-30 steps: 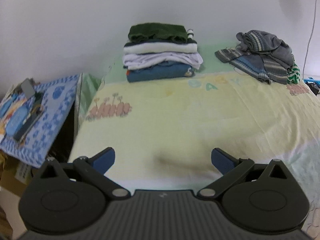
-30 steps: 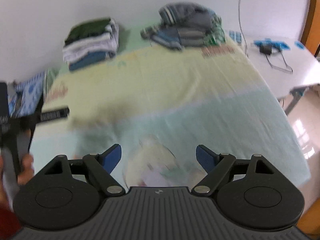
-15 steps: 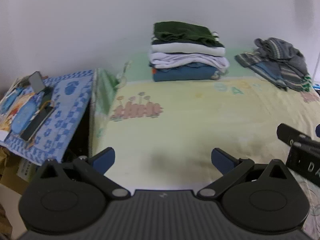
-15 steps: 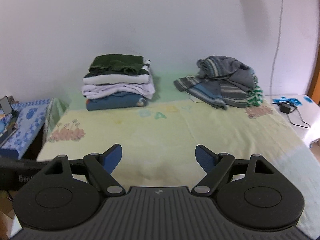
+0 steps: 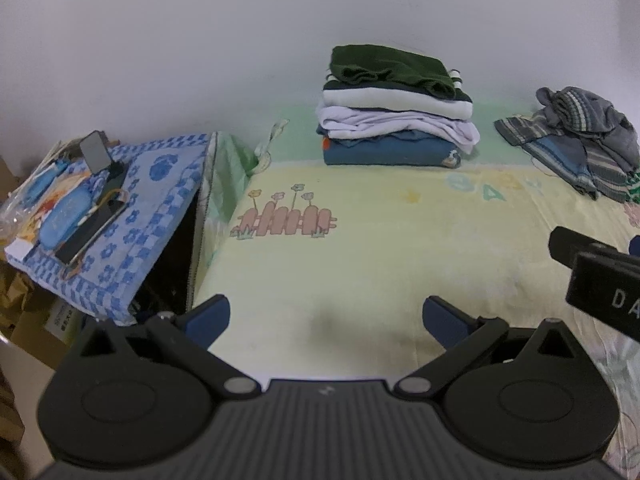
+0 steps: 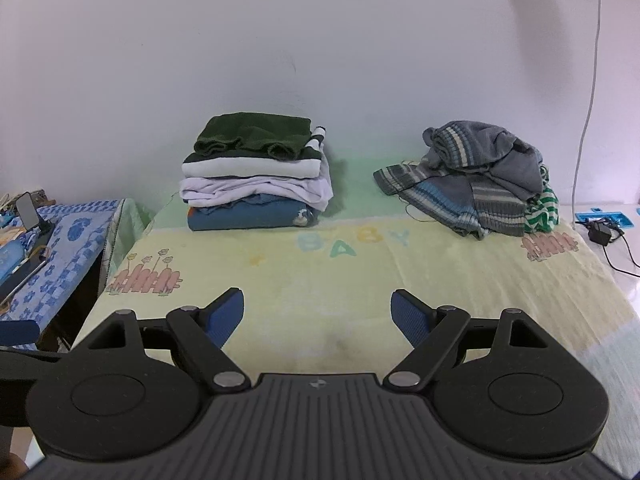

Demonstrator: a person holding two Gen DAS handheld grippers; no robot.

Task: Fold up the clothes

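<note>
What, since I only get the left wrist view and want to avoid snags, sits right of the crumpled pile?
Observer: Right of the crumpled pile, a black adapter with its cable lies on a white surface.
Operator: Is the right hand-held gripper holding anything?
Observer: No. Its jaws stand wide apart and empty, above the yellow blanket.
</note>
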